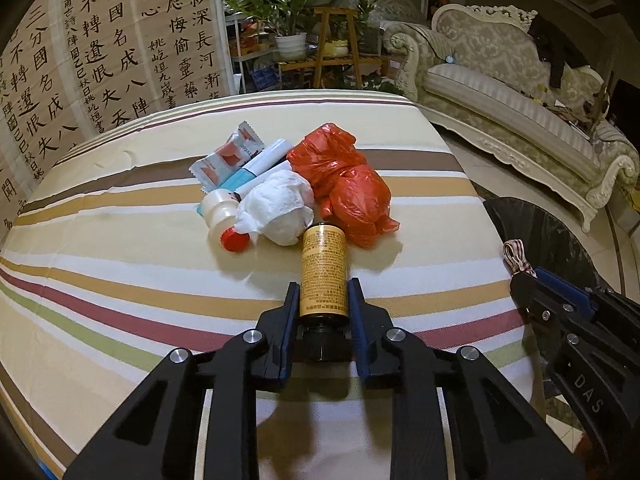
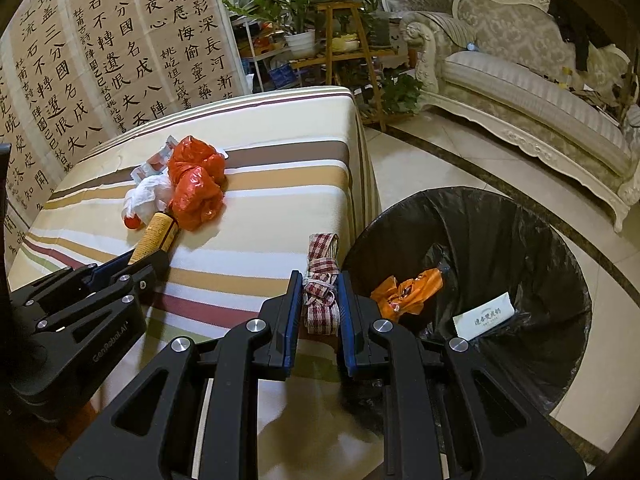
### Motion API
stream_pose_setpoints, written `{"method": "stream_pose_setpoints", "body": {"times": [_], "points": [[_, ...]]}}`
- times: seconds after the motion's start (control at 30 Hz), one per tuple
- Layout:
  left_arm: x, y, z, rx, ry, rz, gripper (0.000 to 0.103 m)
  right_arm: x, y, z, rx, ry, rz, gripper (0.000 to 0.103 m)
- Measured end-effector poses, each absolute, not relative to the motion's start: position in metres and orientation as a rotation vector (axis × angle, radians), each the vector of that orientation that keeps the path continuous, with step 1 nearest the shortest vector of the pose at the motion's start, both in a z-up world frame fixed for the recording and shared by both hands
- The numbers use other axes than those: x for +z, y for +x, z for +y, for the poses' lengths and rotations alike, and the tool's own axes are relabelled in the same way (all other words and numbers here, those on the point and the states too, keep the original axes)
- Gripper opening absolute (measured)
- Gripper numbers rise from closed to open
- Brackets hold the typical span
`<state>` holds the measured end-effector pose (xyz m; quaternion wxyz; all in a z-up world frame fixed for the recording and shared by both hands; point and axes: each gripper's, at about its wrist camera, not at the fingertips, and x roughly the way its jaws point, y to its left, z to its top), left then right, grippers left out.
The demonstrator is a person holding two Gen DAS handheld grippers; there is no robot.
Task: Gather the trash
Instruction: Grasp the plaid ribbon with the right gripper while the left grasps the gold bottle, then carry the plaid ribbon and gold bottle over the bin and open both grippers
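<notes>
Two of my blue-padded fingers, on the left gripper, are clamped on a yellow-labelled cylindrical bottle with a black cap. It lies on the striped tablecloth, its far end touching a crumpled red plastic bag and a wad of white tissue.

From the right wrist, my right gripper pinches a knotted red-and-white checked cloth strip at the table's edge, just beside the black-lined trash bin, which holds an orange wrapper and a white card.

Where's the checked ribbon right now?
In the right wrist view, the checked ribbon is clamped in the right tool, over the table edge beside the trash bin.
</notes>
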<state>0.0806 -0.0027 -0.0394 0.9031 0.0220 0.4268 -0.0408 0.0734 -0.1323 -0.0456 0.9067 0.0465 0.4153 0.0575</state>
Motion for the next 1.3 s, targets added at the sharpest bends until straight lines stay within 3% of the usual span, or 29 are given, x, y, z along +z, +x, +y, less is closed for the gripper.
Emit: {"method": "stream_pose_setpoints", "body": {"times": [0.73,1.3], "points": [[-0.027,0.046,-0.016,-0.139,0.061,0.840,0.025,-0.037,0.047,-0.161,0.058,0.114,0.823,0.018],[-0.022,0.044,-0.083,-0.279,0.134,0.797,0.025,-0.036,0.026,-0.232,-0.130,0.147,0.794,0.018]]}}
